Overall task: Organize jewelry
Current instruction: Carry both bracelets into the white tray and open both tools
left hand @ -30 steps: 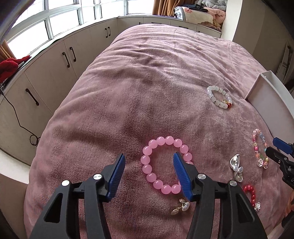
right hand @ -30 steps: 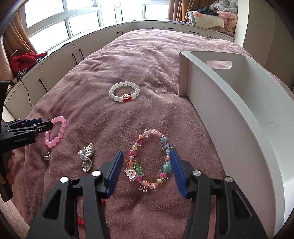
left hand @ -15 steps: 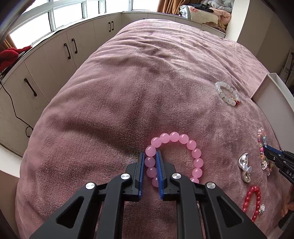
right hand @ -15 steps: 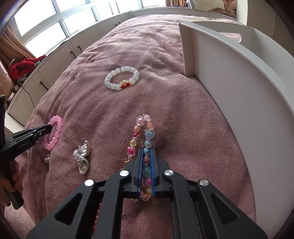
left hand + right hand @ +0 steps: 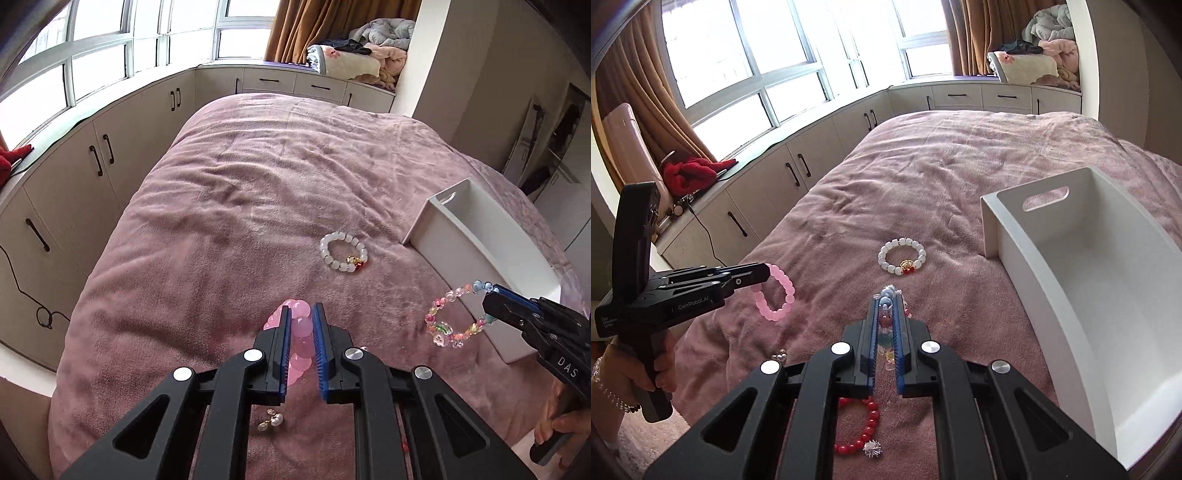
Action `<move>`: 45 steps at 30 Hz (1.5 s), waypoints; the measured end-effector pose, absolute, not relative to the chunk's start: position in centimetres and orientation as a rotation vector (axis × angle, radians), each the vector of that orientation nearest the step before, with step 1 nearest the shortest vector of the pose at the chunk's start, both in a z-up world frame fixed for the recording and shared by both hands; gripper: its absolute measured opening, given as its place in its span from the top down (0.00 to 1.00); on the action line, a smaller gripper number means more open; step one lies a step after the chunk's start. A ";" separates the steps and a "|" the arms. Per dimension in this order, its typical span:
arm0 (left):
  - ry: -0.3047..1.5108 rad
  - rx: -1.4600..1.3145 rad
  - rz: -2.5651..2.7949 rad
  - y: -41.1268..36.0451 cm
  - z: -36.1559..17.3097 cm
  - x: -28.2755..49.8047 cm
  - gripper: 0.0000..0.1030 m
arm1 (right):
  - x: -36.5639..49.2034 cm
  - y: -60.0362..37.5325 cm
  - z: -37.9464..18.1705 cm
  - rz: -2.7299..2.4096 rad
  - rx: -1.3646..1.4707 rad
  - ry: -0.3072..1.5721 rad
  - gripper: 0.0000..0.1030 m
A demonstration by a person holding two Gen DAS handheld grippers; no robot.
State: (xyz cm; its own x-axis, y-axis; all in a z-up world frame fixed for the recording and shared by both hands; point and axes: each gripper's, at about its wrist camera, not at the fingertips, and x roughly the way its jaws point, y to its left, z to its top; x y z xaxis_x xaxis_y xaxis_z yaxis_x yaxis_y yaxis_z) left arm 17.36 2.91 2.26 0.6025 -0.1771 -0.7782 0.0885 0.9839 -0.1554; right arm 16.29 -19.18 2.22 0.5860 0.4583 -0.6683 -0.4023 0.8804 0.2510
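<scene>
The left gripper [image 5: 299, 325] clenches the pink bracelet [image 5: 774, 292] and the right gripper [image 5: 885, 317] the multicoloured bracelet [image 5: 455, 319], both hanging clear above the bed [image 5: 229, 206]. Beyond lies the white bracelet [image 5: 902, 255], apart from the white bin [image 5: 1086, 266] at the bed's right edge; open blanket stretches behind.

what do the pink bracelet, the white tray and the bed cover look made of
Pink round-bead bracelet: translucent glossy beads, probably glass, resin or stone. White open-topped tray with a handle slot: smooth, matte, rigid walls, likely plastic or painted wood. Mauve bed cover: plush fleece-like fabric with a soft, creased nap.
</scene>
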 end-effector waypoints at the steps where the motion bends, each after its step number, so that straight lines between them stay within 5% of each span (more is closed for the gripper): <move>1: 0.902 -0.098 -0.172 2.1 3.1 17.4 0.84 | 16.0 -19.5 3.1 0.502 0.072 0.783 0.92; 17: 0.827 -0.040 -0.462 -14.2 12.0 20.4 0.84 | 14.2 -32.1 10.1 0.332 0.087 0.641 0.92; 34: 0.958 -0.039 -0.547 -25.8 3.4 25.2 0.83 | 16.1 -40.1 1.8 0.208 0.114 0.810 0.92; 38: 0.929 -0.020 -0.545 -26.4 3.1 25.0 0.60 | 16.1 -40.6 1.0 0.195 0.121 0.823 0.90; 41: 0.908 -0.003 -0.543 -26.1 3.6 24.7 0.55 | 16.1 -40.7 1.4 0.199 0.133 0.810 0.88; 45: 0.804 -0.006 -0.515 -23.8 5.9 23.1 0.34 | 15.2 -40.1 3.5 0.218 0.129 0.738 0.51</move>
